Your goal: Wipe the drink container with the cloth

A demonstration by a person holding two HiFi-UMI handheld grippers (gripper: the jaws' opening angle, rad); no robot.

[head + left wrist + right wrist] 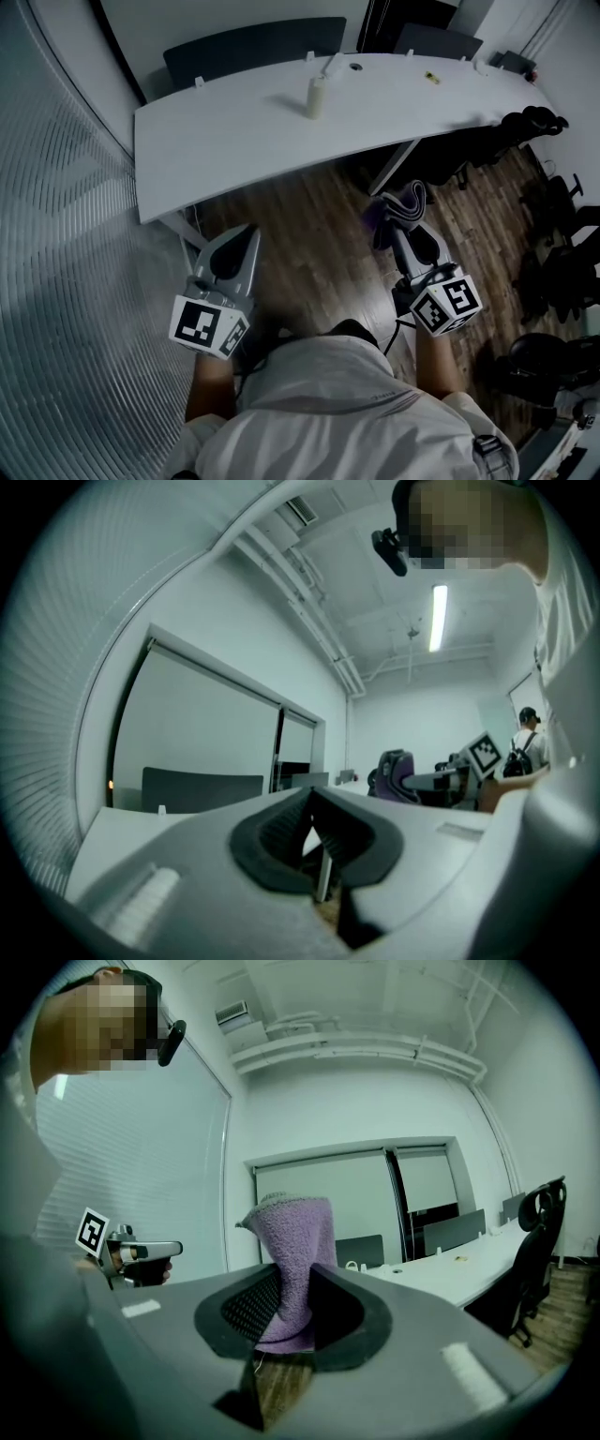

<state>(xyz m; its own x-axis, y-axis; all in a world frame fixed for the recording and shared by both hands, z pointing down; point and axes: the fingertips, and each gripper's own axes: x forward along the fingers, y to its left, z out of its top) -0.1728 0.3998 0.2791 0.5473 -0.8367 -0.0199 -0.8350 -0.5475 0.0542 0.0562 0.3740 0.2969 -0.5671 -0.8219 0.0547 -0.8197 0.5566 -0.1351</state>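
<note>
Both arms reach forward, claws level. The left claw (311, 797) is pressed together, empty. The right claw (292, 1275) pinches a fuzzy purple cloth (296, 1227), which stands upright. The pale cylindrical bottle (317, 97) stands near the far edge of the desk (234, 141).

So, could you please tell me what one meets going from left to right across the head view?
left hand-held gripper → drink container → purple cloth → black office chairs

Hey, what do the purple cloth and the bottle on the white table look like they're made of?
Cloth: soft terry or microfibre, going by its fuzzy nubbly surface and limp folds. Bottle: probably matte plastic, pale and without glare, though too small to be sure.
</note>
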